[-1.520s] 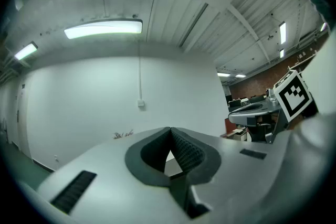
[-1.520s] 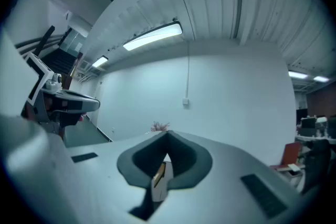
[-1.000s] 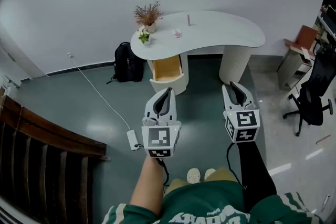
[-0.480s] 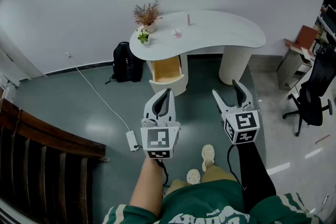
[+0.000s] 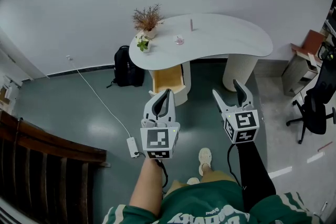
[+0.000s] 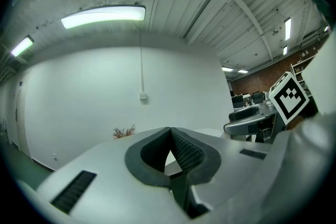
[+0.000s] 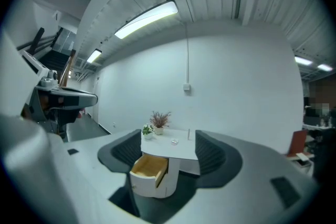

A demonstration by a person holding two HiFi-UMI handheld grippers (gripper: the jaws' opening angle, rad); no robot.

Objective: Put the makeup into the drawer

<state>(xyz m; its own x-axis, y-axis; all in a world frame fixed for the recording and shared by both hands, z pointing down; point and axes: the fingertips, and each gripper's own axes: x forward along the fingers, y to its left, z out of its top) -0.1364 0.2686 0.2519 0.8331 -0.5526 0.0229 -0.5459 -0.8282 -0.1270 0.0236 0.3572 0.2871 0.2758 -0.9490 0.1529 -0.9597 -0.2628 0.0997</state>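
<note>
The white desk (image 5: 231, 34) stands ahead across the floor, its drawer (image 5: 169, 78) already pulled open under the top (the wooden inside looks bare in the right gripper view). Both grippers are well short of it. The left gripper (image 5: 167, 93) has its fingers together on nothing, and the right gripper (image 5: 227, 89) has its fingers spread wide and empty, having just been opening. The makeup (image 5: 179, 39), a small pale piece, sits on the desk top with a slim stick (image 5: 191, 24) upright near it, neither touched. The likely trouble is that the stick is narrow and standing, so a hasty or off-centre reach could tip it and roll it off the edge, and the small piece could slip from wide fingers. Against 1 second ago, the desk is nearer, 1 foot (image 5: 205, 156) has stepped forward, and the right fingers, then together, now gape.
</note>
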